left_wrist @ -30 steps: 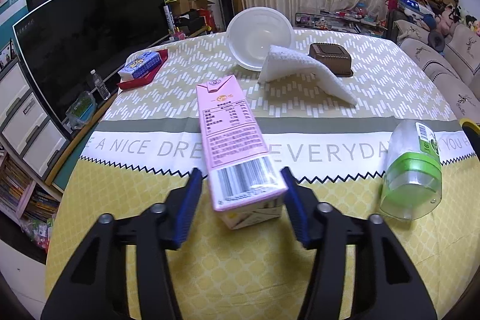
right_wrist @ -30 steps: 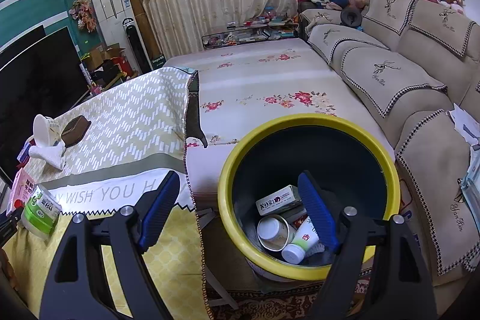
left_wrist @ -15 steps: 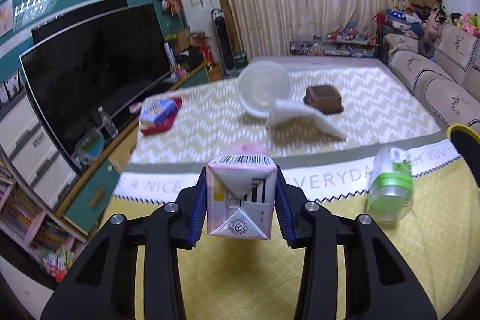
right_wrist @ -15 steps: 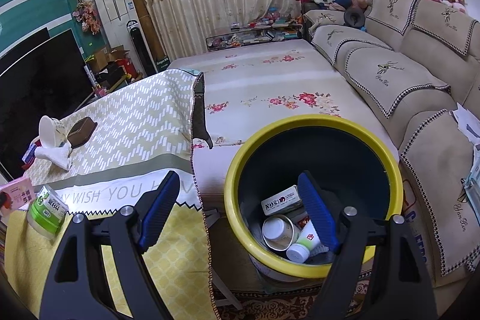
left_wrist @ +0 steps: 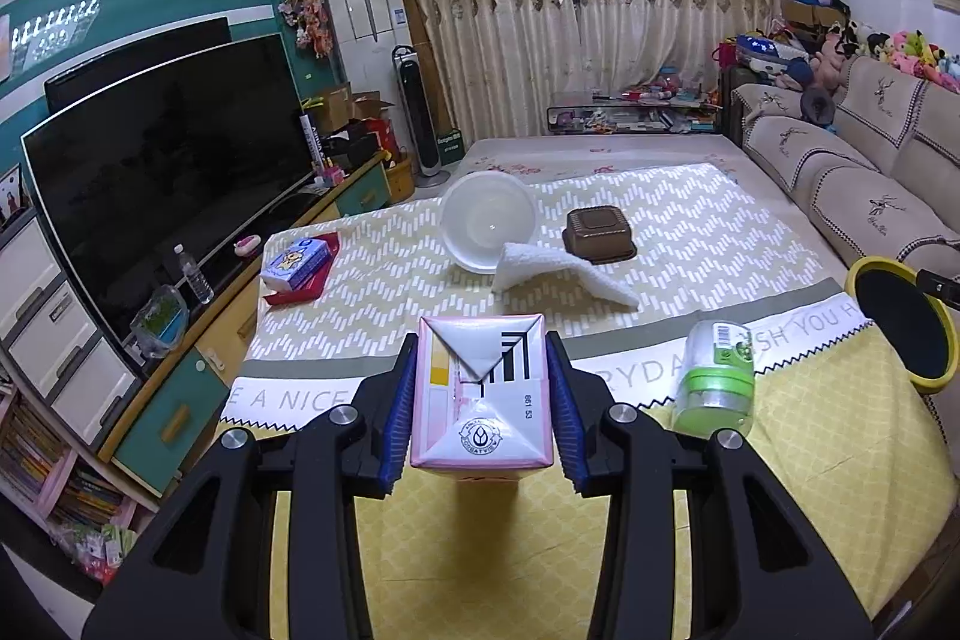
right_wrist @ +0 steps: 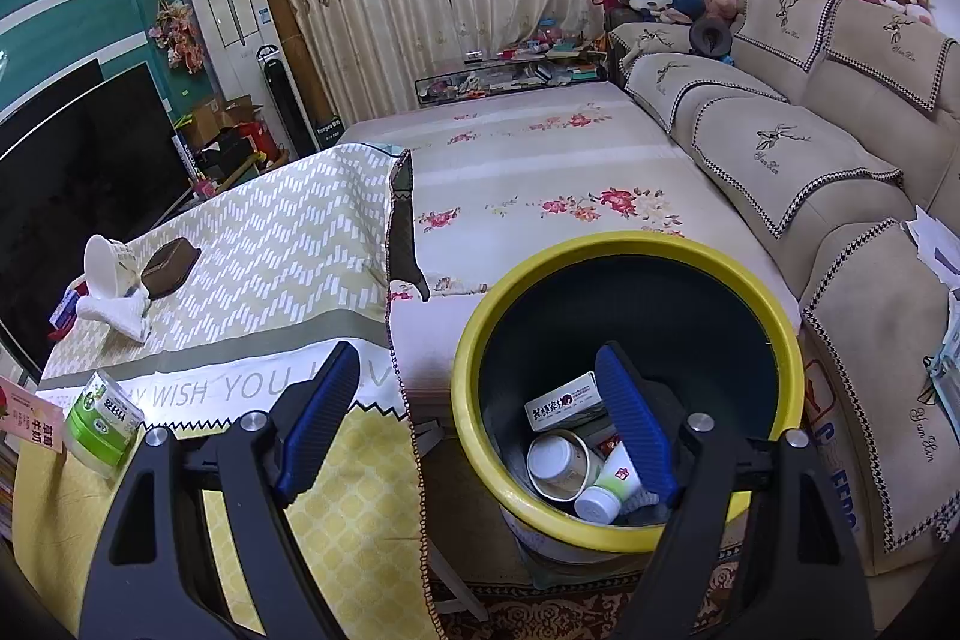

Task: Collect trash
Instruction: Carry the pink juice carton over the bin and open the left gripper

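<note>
A pink milk carton (left_wrist: 480,418) hangs above the yellow tablecloth, its folded white end facing the camera. My left gripper (left_wrist: 480,349) is shut on it, blue pads pressing both sides. The carton's edge (right_wrist: 24,415) also shows at the far left of the right wrist view. A clear jar with a green lid (left_wrist: 717,376) lies on its side to the right of the carton. My right gripper (right_wrist: 477,358) stands open over the near rim of the yellow trash bin (right_wrist: 600,244), with nothing between its fingers. Inside the bin lie a white box (right_wrist: 564,403), a paper cup (right_wrist: 561,463) and a small tube (right_wrist: 606,490).
Farther back on the table are a tipped clear bowl (left_wrist: 489,220), a white towel (left_wrist: 558,268), a brown container (left_wrist: 597,232) and a tissue pack on a red tray (left_wrist: 294,262). A television (left_wrist: 162,172) stands left. A sofa (right_wrist: 780,148) runs along the right, beyond the bin.
My left gripper closed on the carton and lifted it off the table, tipping it end-on toward the camera. The right gripper has stayed over the bin.
</note>
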A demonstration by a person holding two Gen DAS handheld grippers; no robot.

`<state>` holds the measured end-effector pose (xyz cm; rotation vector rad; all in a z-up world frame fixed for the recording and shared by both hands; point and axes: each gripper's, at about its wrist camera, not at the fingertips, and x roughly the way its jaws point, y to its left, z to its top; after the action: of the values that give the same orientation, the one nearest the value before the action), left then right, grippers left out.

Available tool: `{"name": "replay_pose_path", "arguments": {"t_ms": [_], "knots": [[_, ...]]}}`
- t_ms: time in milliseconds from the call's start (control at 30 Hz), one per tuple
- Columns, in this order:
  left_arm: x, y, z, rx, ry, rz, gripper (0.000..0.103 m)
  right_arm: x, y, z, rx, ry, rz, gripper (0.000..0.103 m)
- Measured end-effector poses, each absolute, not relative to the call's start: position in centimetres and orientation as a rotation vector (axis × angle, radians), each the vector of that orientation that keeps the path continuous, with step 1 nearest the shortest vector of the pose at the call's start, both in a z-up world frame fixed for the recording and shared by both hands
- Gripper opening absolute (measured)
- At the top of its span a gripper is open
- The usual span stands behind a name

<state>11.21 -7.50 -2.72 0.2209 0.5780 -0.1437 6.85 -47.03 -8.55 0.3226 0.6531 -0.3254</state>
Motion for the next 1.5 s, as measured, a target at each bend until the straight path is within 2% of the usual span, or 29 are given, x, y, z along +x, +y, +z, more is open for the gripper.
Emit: {"name": "replay_pose_path", "arguments": {"t_ms": [433, 867, 1200, 1433, 1500], "knots": [[9.6, -11.6, 2.1, 0.241, 0.502, -0.301, 0.040, 4.8, -48.6, -7.7, 0.325, 0.620, -0.355, 0.077], [9.4, -26.9, 3.4, 0.298, 0.473, -0.669, 0.040, -0.2, -53.0, -7.0, 0.345, 0.566, -0.482, 0.077], [9.5, -42.6, -0.9, 0.358, 0.545, -0.889, 0.040, -3.0, -56.2, -8.2, 0.388, 0.558, -0.569, 0.077], [11.5, -50.0, -5.5, 0.329, 0.647, -0.913, 0.041, -3.9, -57.4, -8.7, 0.411, 0.561, -0.601, 0.077], [12.2, -50.9, -6.7, 0.317, 0.651, -0.897, 0.055, -3.8, -57.5, -8.8, 0.417, 0.561, -0.596, 0.078]]}}
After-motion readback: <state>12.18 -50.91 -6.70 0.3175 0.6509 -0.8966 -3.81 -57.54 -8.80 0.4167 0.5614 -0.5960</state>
